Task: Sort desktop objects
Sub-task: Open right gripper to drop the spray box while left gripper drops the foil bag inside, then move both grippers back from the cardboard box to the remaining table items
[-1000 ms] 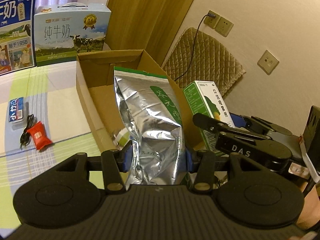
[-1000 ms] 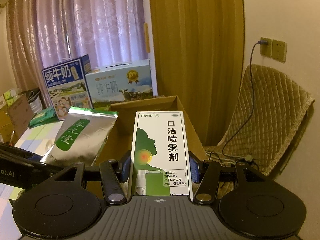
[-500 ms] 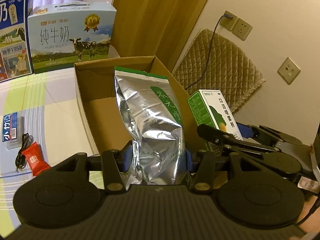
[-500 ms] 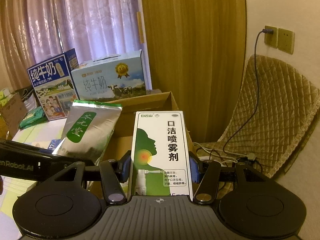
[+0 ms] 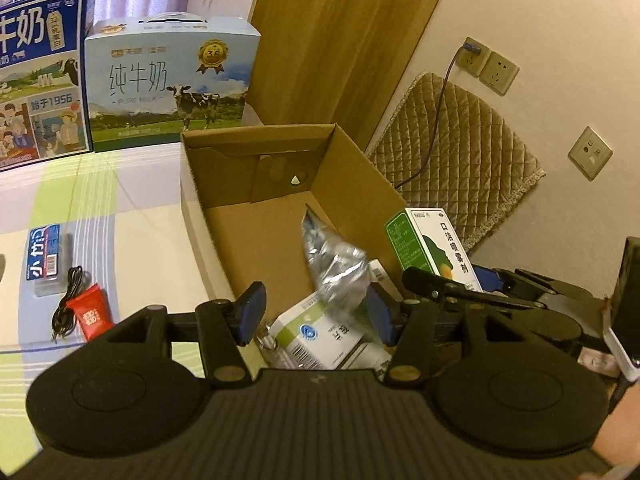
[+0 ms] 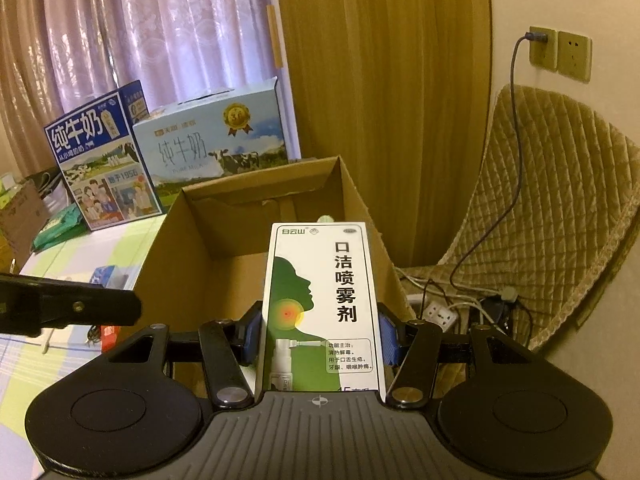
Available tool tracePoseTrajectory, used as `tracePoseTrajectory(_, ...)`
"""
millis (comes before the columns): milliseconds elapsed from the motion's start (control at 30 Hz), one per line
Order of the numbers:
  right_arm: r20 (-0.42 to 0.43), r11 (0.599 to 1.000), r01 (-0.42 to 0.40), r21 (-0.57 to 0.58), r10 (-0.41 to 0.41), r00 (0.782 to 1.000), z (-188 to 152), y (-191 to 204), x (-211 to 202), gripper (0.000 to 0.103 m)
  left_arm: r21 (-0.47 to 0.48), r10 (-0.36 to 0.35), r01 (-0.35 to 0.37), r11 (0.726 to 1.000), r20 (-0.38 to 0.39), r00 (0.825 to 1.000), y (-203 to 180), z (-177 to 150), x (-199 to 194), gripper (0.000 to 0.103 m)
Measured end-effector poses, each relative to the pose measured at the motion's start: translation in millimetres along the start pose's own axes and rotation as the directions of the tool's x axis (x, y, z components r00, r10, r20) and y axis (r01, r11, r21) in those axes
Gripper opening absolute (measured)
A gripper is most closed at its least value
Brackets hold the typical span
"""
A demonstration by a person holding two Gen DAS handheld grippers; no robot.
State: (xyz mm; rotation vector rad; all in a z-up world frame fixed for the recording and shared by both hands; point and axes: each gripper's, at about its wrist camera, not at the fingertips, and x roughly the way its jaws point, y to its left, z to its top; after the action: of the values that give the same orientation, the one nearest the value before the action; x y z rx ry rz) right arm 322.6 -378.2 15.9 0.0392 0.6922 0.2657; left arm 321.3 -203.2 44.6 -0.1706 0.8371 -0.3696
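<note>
Left gripper (image 5: 312, 314): jaws being held wide above cardboard box (image 5: 224, 220); foil pouch (image 5: 334, 264) lying inside, released for sorting.
Right gripper (image 6: 320, 336): spray carton (image 6: 322, 304) being clamped upright over box, judged awaiting deposit.

- The far half of the cardboard box (image 5: 280, 216) is lying bare, leaving room to pass in from above.
- The foil pouch (image 5: 334, 264) and a white carton (image 5: 320, 332) are filling the near end of the box, under the left tongs (image 5: 312, 312), whose jaws are standing apart.
- The right tongs (image 6: 320, 336), clamping the spray box (image 6: 324, 300), are crowding the box's right wall.
- Two milk cartons (image 5: 168, 80) are blocking the far edge of the surface (image 5: 132, 216).
- A red packet (image 5: 90, 316), a black cable (image 5: 66, 304) and a blue packet (image 5: 44, 256) are lying left of the box.
</note>
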Motion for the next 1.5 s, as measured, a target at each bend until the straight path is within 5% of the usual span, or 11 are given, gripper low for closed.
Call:
tracePoseTrajectory(333, 0.016, 0.999, -0.032, -0.004, 0.032, 0.999, 4.9, 7.2, 1.8, 0.054, -0.018, -0.002, 0.002, 1.0, 0.017, 1.0, 8.0, -10.0, -14.5, 0.06)
tracePoseTrajectory(467, 0.043, 0.999, -0.036, -0.013, 0.036, 0.998, 7.8, 9.1, -3.8, 0.067, -0.036, 0.0, 0.001, 0.999, 0.019, 1.0, 13.9, -13.7, -20.7, 0.064)
tracePoseTrajectory(1067, 0.067, 0.999, -0.031, 0.025, 0.029, 0.997, -35.0, 37.2, -78.7, 0.096, -0.032, 0.03, -0.029, 0.999, 0.04, 0.999, 25.4, -53.6, -79.8, 0.08)
tracePoseTrajectory(1500, -0.054, 0.996, -0.075, 0.039, 0.077, 0.996, -78.9, 86.3, -111.4, 0.101, -0.083, 0.107, -0.104, 0.991, 0.037, 0.994, 57.8, -111.4, -135.4, 0.093)
